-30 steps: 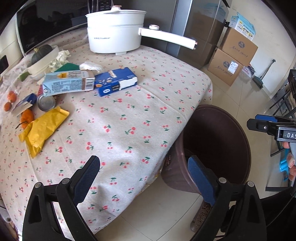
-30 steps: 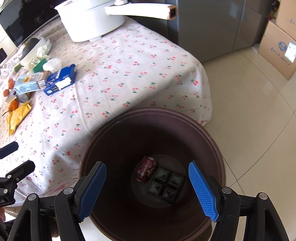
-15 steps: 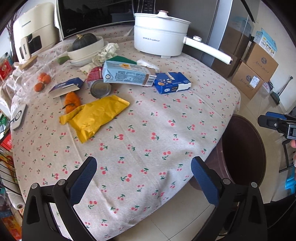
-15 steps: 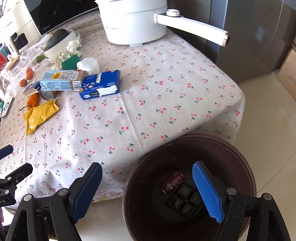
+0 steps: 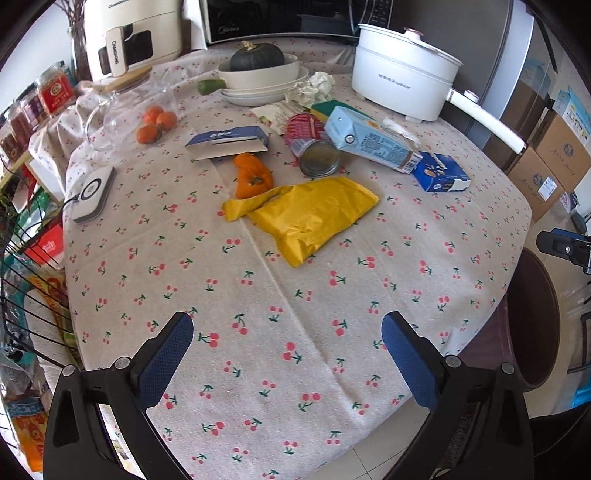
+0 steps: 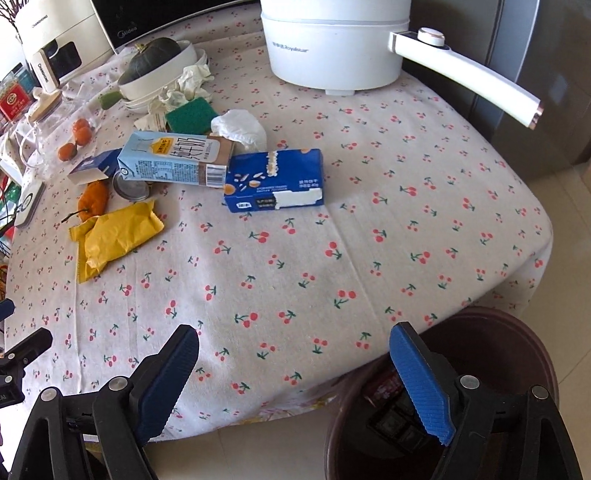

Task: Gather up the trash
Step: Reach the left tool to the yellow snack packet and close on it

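Bright daylight, both views sharp at centre. Heavy fisheye bending with black vignette corners, edges slightly soft. In the left wrist view the floor (image 5: 565, 373) at 3 o'clock is washed out; soft shadows fall under the yellow wrapper (image 5: 314, 214). The bin (image 6: 480, 369) interior at 5 o'clock is dark.

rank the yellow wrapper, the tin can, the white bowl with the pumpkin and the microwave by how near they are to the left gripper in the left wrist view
From the left gripper:
1. Yellow wrapper, mid-table, straight ahead.
2. Tin can, lying on its side just behind the wrapper.
3. White bowl, farther back, holding the pumpkin.
4. Microwave, at the far edge behind the bowl.
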{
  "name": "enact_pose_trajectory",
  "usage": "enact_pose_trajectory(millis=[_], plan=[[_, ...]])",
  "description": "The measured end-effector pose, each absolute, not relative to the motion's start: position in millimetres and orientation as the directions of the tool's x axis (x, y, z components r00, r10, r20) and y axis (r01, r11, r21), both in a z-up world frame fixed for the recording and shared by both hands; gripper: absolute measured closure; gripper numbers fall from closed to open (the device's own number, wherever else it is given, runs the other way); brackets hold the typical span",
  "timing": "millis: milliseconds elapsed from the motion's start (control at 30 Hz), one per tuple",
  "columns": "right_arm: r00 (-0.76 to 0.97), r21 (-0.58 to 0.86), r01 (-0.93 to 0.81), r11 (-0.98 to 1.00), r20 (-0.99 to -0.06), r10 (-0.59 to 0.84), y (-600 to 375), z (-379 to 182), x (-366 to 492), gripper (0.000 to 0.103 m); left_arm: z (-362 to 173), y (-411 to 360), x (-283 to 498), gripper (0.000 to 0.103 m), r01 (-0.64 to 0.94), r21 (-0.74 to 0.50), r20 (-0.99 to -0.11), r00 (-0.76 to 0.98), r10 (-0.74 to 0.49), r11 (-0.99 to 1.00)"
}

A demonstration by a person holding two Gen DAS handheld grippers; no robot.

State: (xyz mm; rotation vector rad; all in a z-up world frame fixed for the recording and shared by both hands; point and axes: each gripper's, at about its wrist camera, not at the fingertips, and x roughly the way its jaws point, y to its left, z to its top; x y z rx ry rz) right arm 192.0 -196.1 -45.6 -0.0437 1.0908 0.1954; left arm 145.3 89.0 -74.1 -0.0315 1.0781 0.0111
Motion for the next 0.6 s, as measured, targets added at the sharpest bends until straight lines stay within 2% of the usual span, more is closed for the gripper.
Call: enact_pose_trajectory(millis=[133, 267, 467, 600], plan=[[0.429, 0.048, -0.178, 0.983, -0.895, 0.122, -189.0, -54.0, 203.0, 0.015, -82.4, 107.3, 156.5, 0.0, -0.075, -0.004, -0.891, 0.453, 0.031, 0.997], [0.411, 0.045, -0.151, 0.987, -0.906, 0.104, -191.1, -63.4, 216.4, 0.015, -87.2, 101.6, 180.6, 0.0, -0.034, -0.023, -0.889, 0.458, -0.004, 0.999], [0.387, 0.062, -0.105, 0.993, -0.917, 0.098, -200.3, -73.1, 235.5, 0.015, -89.3, 63.5, 234.1, 0.0, 0.233, 0.135, -0.858, 0.514, -0.004, 0.963], [0.388, 0.041, -0.11, 0.993, -0.918, 0.081, -206.1, -76.1, 244.1, 0.015, -105.8, 51.6, 263.0, 0.001, 0.379, 0.165, -0.885, 0.464, -0.033, 0.911]])
